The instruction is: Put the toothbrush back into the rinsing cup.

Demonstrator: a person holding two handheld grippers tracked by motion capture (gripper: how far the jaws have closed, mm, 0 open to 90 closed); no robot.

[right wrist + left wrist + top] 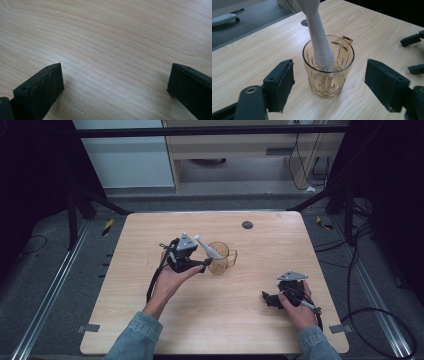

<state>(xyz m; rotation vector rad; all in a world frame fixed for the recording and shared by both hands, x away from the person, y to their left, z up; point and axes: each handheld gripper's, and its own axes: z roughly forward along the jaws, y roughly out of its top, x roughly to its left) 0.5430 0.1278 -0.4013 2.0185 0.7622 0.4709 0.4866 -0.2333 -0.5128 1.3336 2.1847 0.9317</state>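
The left gripper (328, 85) stands with its jaws spread wide, gripping nothing, its pads clear on either side of the amber cut-glass mug with a handle (329, 70) straight ahead. A white plastic stick-shaped tool (318, 40) rests in the mug, its long axis leaning up and away. The right gripper (272, 298), also open and empty, lies well apart on the pale wooden table (250, 320), so the left hand is nearer.

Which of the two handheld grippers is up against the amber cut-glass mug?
The left gripper: its open jaws flank the amber cut-glass mug holding a white plastic handle. The right gripper rests apart on bare wooden table.
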